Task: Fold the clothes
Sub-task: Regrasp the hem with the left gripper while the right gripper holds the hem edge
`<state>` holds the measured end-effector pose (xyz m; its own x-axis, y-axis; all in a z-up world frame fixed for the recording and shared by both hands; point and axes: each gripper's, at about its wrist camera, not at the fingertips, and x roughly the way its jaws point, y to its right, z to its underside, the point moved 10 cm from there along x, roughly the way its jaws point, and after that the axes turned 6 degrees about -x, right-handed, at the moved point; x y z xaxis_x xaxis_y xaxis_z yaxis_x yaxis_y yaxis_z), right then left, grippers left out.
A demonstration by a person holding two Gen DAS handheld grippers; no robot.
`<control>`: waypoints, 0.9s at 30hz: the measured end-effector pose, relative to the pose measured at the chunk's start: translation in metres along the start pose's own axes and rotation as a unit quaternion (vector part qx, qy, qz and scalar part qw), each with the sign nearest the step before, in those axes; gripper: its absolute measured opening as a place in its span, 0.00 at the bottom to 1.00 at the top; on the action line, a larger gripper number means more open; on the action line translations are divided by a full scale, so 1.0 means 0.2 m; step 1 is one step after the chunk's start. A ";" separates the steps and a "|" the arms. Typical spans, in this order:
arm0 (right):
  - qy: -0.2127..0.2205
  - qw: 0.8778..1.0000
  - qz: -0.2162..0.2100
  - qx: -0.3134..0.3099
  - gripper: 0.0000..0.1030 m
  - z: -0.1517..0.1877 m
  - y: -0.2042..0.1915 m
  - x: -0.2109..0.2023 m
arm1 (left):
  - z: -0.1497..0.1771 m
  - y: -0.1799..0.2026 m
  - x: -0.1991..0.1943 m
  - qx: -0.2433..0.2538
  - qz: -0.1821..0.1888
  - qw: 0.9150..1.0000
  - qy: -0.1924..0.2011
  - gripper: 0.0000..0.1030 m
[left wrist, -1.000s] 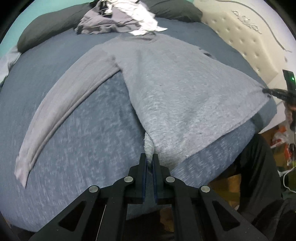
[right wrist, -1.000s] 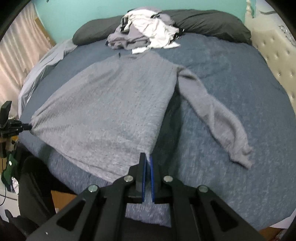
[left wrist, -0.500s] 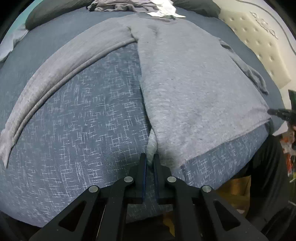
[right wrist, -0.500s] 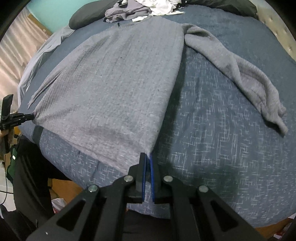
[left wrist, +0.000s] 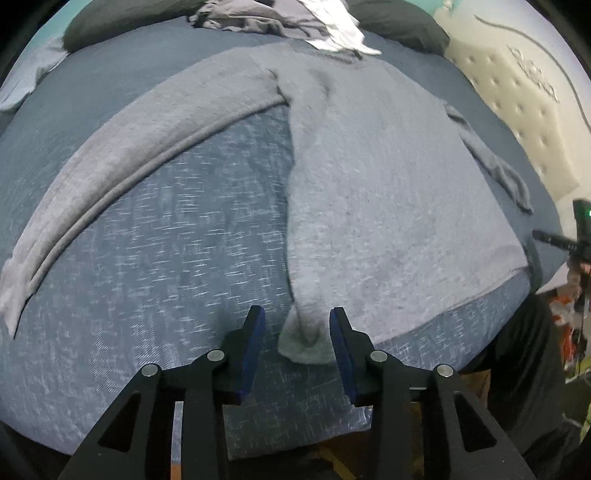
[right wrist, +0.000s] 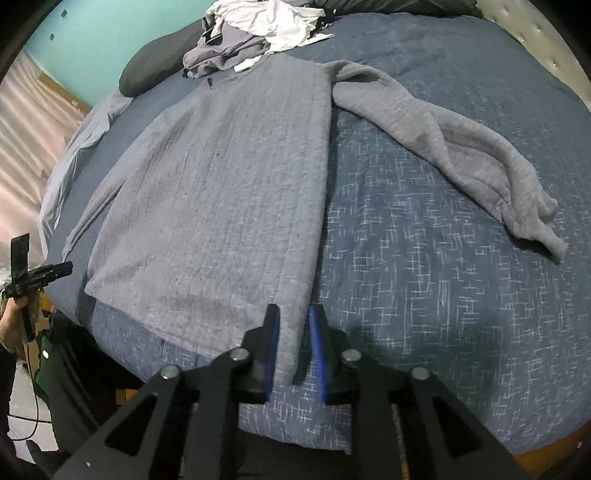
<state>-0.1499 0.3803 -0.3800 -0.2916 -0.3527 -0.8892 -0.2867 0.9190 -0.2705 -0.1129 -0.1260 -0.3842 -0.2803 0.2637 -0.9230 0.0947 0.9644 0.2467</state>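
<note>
Grey sweater is lying spread flat on the bed, no fold made yet; both sleeves are still lying out to the sides. Hem corners are being released. Left tool is opening, bunched corner between its jaws, untouched. Right tool is opening, hem corner between, no longer pinched. A clothes pile is waiting far ahead.

sweater: 1 | clothes pile: 1 | pillows: 2 | tools: 2
</note>
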 end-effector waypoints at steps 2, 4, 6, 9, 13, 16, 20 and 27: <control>-0.014 1.000 0.003 -0.008 0.28 0.02 -0.01 0.03 | 0.02 0.02 0.06 0.006 -0.003 1.000 -0.014 0.39; -0.026 1.000 0.008 -0.008 0.30 0.03 -0.02 0.07 | 0.03 0.02 0.10 0.012 -0.010 1.000 -0.023 0.39; -0.038 0.999 0.011 -0.003 0.30 0.05 -0.01 0.11 | 0.03 0.02 0.14 0.011 -0.012 0.999 -0.027 0.39; -0.051 0.999 0.007 0.008 0.31 0.07 -0.01 0.16 | 0.01 0.01 0.17 0.002 -0.013 0.999 -0.029 0.39; -0.070 0.997 0.017 0.020 0.31 0.11 0.02 0.23 | -0.01 0.01 0.18 -0.005 -0.015 1.000 -0.025 0.25; -0.059 0.998 0.007 0.019 0.29 0.11 0.01 0.23 | -0.03 0.02 0.16 -0.014 -0.004 1.000 -0.019 0.08; -0.050 0.999 0.005 0.013 0.09 0.11 -0.01 0.21 | -0.05 0.03 0.11 -0.013 0.005 1.000 -0.010 0.05; -0.006 1.000 0.003 0.005 0.03 0.03 0.00 0.05 | -0.15 0.04 -0.06 -0.049 0.058 0.997 0.028 0.04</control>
<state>-0.1476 0.3775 -0.3911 -0.2832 -0.3450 -0.8949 -0.2765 0.9228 -0.2683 -0.1366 -0.1204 -0.3618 -0.3261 0.3707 -0.8696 0.0364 0.9241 0.3803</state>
